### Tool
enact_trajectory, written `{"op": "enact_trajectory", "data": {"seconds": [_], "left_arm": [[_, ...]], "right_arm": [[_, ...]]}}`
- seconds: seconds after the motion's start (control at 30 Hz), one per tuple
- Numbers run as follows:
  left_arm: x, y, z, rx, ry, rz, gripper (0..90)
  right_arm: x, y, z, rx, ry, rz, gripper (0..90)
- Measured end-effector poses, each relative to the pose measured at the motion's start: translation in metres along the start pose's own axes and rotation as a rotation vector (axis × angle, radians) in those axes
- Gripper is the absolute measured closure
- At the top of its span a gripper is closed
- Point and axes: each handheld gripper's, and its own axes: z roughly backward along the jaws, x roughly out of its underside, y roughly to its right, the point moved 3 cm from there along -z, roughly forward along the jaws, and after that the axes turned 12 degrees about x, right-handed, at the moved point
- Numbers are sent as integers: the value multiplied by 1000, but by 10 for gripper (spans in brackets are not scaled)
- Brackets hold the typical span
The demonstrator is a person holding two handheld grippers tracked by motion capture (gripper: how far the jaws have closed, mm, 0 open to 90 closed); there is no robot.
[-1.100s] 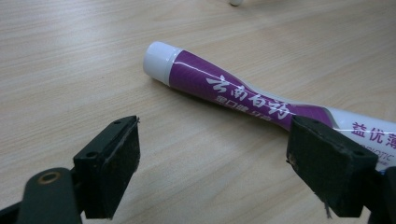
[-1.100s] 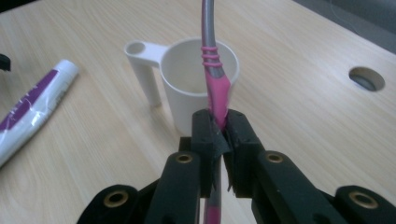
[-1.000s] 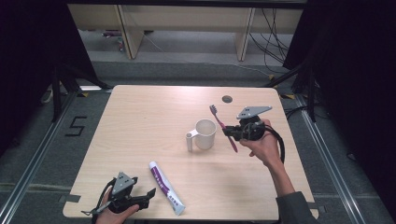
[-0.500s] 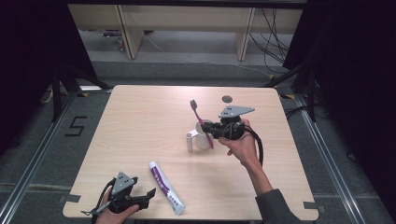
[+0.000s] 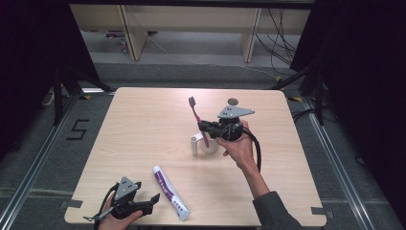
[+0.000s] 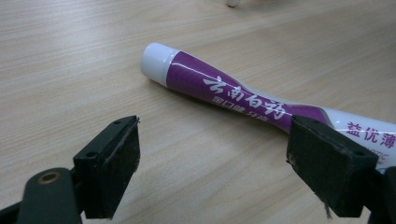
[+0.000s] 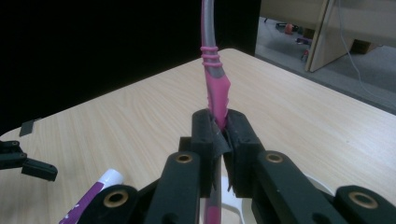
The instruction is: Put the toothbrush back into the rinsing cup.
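Note:
My right gripper [image 5: 207, 127] is shut on a pink toothbrush [image 5: 197, 117], which stands nearly upright with its bristle head on top. The brush's lower end hangs over a white mug [image 5: 204, 144] in the middle of the table. In the right gripper view the pink handle [image 7: 215, 88] is pinched between the two jaws. A purple and white toothpaste tube [image 5: 171, 192] lies flat near the front edge. My left gripper [image 5: 149, 201] rests open just left of the tube; in its own view the tube [image 6: 224, 91] lies beyond the spread jaws.
The light wooden table [image 5: 143, 124] has a small dark round disc [image 5: 233, 101] near its far edge. Tape marks sit at the front corners. Beyond the table are a grey floor, desk legs and cables.
My right gripper has carried the toothbrush leftward from beside the mug to above it, tipping the brush more upright. The left gripper and the tube stayed put.

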Motion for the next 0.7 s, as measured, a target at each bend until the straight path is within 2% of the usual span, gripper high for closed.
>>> {"op": "enact_trajectory", "data": {"seconds": [0.17, 0.23, 0.37, 0.57, 0.67, 0.7], "left_arm": [[0, 0, 0, 0, 1, 0, 172], [0, 1, 0, 0, -1, -2, 172], [0, 0, 0, 2, -5, -1, 172], [0, 1, 0, 1, 2, 1, 172], [0, 1, 0, 3, 2, 1, 172], [0, 1, 0, 3, 9, 6, 172]], "right_arm": [[-4, -2, -4, 0, 44, -10, 837], [-5, -5, -6, 9, 40, -32, 837], [-7, -7, -10, 15, 53, -17, 837], [-10, -12, -20, -7, 100, -17, 836], [-12, -13, -23, 18, 112, -26, 837], [-11, -14, -24, 16, 108, -44, 836]]}}
